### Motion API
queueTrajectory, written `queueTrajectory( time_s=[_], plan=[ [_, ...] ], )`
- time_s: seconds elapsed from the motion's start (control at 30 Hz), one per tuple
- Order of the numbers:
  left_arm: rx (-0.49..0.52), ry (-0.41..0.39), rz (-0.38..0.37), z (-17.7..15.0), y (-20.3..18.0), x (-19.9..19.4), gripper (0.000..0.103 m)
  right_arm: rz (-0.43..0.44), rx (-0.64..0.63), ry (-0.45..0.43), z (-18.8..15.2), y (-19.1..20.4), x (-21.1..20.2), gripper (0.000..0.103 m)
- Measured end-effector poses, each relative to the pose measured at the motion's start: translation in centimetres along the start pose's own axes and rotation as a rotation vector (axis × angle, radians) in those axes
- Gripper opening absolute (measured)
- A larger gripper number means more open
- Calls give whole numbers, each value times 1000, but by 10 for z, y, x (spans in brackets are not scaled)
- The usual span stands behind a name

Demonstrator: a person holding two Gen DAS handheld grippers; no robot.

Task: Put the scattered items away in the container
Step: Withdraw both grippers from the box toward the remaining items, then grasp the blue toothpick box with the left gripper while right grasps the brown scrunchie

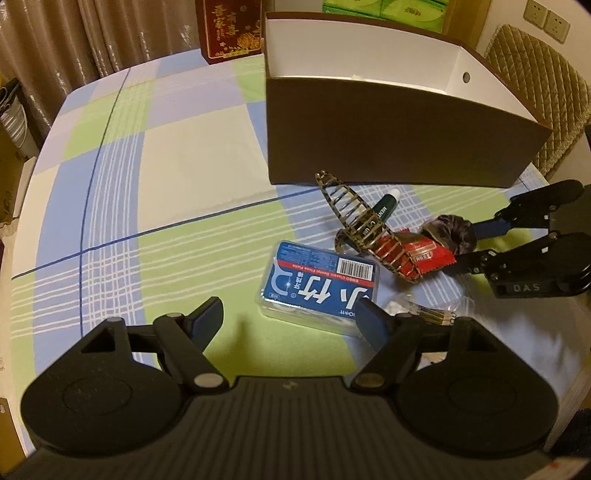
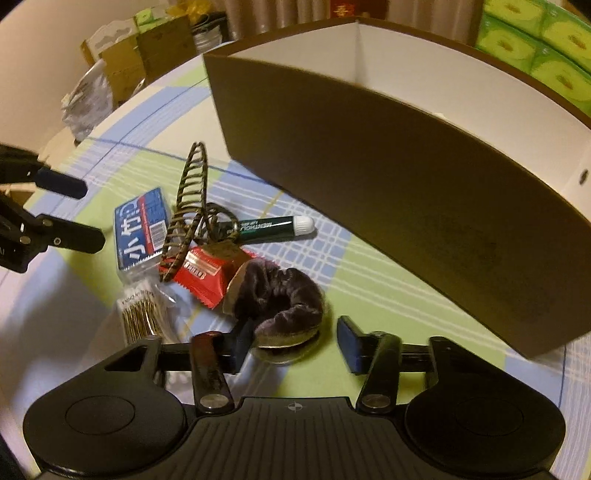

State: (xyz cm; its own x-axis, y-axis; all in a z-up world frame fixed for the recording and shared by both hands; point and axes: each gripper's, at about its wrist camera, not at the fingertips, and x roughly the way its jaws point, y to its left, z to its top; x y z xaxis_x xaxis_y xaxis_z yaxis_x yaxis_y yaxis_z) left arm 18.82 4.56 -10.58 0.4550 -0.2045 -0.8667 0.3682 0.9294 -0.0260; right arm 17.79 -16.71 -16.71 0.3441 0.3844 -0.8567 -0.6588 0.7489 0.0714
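Observation:
A brown box with white inside stands on the checked tablecloth. In front of it lie a blue floss-pick box, a tortoiseshell hair claw, a green lip-balm tube, a red snack packet, a dark velvet scrunchie and a bag of hairpins. My left gripper is open, its fingers either side of the floss-pick box's near end. My right gripper is open around the scrunchie.
A red gift box and green tissue packs stand behind the brown box. A quilted chair back is at the right. Cardboard boxes sit beyond the table's far left edge.

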Motion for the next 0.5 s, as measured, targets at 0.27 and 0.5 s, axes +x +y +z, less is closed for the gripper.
queueTrajectory(
  time_s=[0.27,0.5],
  plan=[
    [31,19,-26,3,1,9,76,-8,41,-7,-5,-12,-8,19],
    [65,30,-64,9,-6,21,76,-55,123,10,-17,-36,-24,14]
  ],
)
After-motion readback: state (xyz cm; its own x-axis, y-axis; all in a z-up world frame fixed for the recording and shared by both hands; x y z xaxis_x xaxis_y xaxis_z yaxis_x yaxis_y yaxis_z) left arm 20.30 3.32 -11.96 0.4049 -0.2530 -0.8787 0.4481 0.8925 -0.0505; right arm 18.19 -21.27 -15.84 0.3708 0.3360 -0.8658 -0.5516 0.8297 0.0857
